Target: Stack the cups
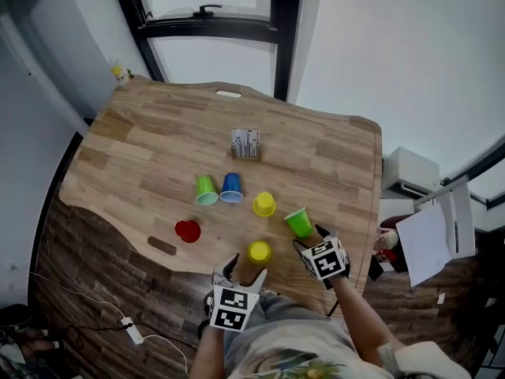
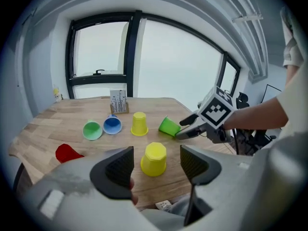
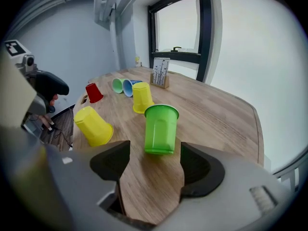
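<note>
**Two light cups, two ways to lose them**

Both of my grippers are empty. The left gripper (image 2: 155,170) has its fingers wide apart, and the near yellow cup (image 2: 154,159) stands mouth-down just ahead of the gap, untouched. The right gripper (image 3: 155,165) is also spread wide, with the green cup (image 3: 161,128) just beyond its fingers. That cup seems to lie on its side, base toward me.

The green cup worries me most. If one finger touches it first, it will likely roll or spin away across the table (image 1: 331,156). Closing on it along its length would squash the thin wall.

The near yellow cup sits close to the table's front edge. If I come in off-centre, a finger could tip it or drag it toward me and over the edge. A hard squeeze could buckle it, and then it may not nest.

The two grippers also work near each other, so a wide swing of either could hit the other or the other's cup.

The far yellow cup (image 1: 264,204), blue cup (image 1: 231,187), pale green cup (image 1: 206,189) and red cup (image 1: 188,230) lie scattered and unstacked.
</note>
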### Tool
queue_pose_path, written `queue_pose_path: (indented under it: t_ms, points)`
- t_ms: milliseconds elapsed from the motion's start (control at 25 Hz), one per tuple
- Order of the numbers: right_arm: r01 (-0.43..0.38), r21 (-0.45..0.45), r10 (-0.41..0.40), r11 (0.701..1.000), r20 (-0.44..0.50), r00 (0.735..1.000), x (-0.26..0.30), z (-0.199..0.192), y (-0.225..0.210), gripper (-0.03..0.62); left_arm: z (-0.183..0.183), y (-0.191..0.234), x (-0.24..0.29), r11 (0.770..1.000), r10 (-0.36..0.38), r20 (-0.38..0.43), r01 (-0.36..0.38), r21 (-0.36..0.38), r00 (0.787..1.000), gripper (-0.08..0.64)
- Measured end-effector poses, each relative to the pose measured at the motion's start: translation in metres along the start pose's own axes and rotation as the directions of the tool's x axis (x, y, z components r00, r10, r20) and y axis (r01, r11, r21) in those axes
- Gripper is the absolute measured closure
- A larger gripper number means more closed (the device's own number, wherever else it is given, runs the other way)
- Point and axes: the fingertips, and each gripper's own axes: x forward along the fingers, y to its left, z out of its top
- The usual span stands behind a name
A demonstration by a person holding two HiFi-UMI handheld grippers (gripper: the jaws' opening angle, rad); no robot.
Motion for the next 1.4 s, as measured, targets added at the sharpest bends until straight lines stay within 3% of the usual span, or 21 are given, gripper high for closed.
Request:
queue_pose_path:
  t_ms: [440,680,920,1040,1400]
  points:
    - [-0.009,0.012,0.009,1.0,-0.014,1.0,0.013,-0.006,-0.006,0.264,-0.023,-0.005,0.053,1.0,-0.01,-0.112,0.01,-0.009,0.994,0.252]
    - [-0.032,0.008,0.033,0.999,-0.032,0.999,0.02,-0.01,-0.003,0.297,-0.029,0.0,0.065,1.0,0.002,-0.149,-0.001,0.009,0.989,0.252]
    - [-0.019,0.017,0.019,1.0,-0.003,1.0,0.021,-0.012,-0.007,0.379,-0.031,0.0,0.071,1.0,0.001,-0.17,0.004,0.031,0.985,0.285]
    - [-0.014,0.026,0.014,1.0,0.001,1.0,0.015,-0.009,-0.009,0.379,-0.029,0.001,0.071,0.999,0.004,-0.17,0.001,0.033,0.985,0.322]
    - [-0.036,-0.016,0.036,0.999,0.046,0.998,-0.012,0.003,0.001,0.38,-0.023,0.014,0.072,0.999,0.03,-0.164,-0.026,0.025,0.986,0.324]
